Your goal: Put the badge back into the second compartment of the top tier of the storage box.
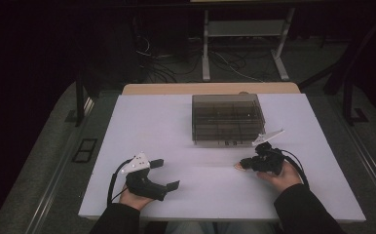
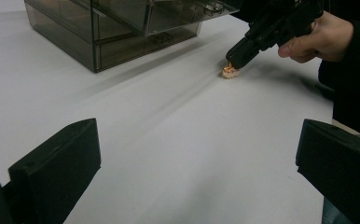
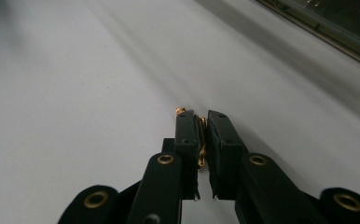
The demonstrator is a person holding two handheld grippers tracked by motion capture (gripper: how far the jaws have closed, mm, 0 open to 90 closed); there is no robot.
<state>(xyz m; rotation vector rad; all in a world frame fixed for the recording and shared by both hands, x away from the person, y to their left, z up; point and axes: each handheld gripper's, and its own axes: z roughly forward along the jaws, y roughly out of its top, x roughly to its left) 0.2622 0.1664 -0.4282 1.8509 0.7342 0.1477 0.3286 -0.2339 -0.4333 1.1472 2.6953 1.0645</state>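
1. Two hand-held grippers work here: the right hand-held gripper point(image 3: 202, 122) is clenched on a small gold trinket point(image 2: 230, 71), pinching it low against the white surface point(image 1: 186, 146), likely for lifting.
2. The left hand-held gripper point(image 1: 162, 174) rests released, apart, leaving room beside the smoked drawer box point(image 1: 227, 118).

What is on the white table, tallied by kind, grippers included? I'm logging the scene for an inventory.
Smoky clear drawer box: 1
Small gold-coloured item, pinched in the right gripper: 1
Black grippers: 2, the right one and the left gripper, whose jaws stand wide apart
Total: 4
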